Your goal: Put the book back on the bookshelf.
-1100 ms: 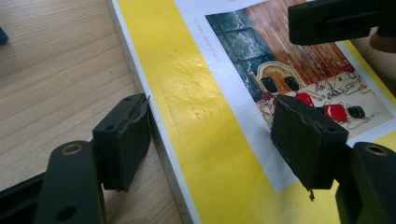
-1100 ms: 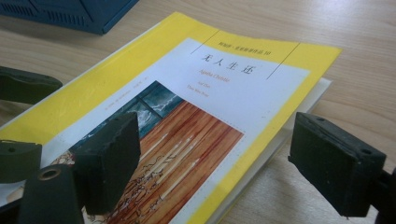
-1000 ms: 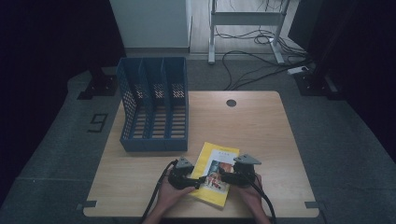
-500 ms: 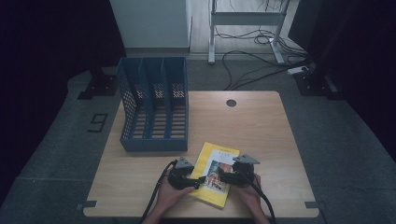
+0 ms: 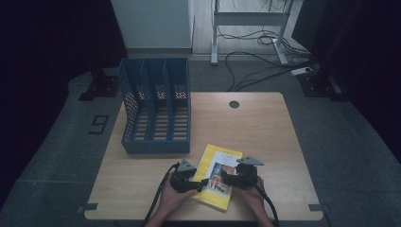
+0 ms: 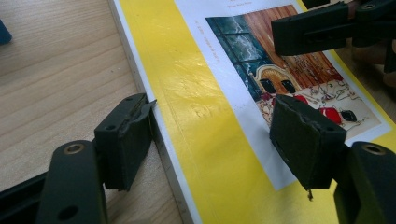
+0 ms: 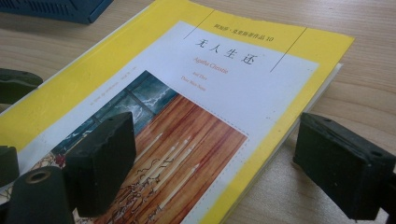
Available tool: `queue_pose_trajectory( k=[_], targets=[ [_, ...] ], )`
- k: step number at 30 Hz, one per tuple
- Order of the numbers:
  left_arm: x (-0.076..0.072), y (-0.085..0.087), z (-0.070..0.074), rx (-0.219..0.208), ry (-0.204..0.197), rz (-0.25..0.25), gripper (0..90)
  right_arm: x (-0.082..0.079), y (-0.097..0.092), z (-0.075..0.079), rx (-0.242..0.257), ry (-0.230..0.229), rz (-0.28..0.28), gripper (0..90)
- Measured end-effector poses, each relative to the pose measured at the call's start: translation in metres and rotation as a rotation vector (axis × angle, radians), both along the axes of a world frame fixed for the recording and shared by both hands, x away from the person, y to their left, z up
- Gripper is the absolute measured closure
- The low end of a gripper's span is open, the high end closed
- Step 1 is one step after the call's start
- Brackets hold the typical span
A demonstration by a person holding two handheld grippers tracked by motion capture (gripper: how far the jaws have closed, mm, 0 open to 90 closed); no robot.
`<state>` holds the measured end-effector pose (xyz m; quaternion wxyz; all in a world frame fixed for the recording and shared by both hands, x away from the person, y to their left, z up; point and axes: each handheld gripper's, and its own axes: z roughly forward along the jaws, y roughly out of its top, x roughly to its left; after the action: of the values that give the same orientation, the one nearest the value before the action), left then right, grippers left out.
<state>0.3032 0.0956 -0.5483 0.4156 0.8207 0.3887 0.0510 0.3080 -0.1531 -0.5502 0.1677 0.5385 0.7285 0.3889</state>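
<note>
Book point(image 5: 219, 176) lies flat on the surface point(image 5: 265, 127), cover up, long axis tilted, title end pointing away. Left gripper point(image 5: 193, 182) fingers point(image 6: 126, 140) open, straddling its spine edge; right gripper point(image 5: 230, 178) fingers point(image 7: 100, 161) open, straddling the opposite edge.

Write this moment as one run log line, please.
left gripper: open, straddling book's spine edge | right gripper: open, straddling opposite edge | yellow paperback book: flat on table

on the yellow book point(image 7: 243, 88) cover "agatha christie" is printed under "无人生还" — a "9" point(image 5: 99, 124) is marked on the floor.
</note>
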Motion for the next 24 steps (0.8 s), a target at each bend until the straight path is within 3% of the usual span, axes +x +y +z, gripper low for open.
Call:
queue_pose_trajectory(
  k=[10,20,24],
  targets=[
    [0.0,0.0,0.0,0.0,-0.003,0.0,29.0,0.001,-0.002,0.0,0.016,0.02,-0.011,13.2],
    [0.0,0.0,0.0,0.001,-0.003,0.002,29.3,-0.003,-0.002,0.006,0.012,-0.013,-0.017,21.5],
    [0.0,0.0,0.0,-0.001,-0.003,0.002,29.3,-0.007,-0.006,0.02,0.083,-0.053,-0.008,28.0]
  ],
)
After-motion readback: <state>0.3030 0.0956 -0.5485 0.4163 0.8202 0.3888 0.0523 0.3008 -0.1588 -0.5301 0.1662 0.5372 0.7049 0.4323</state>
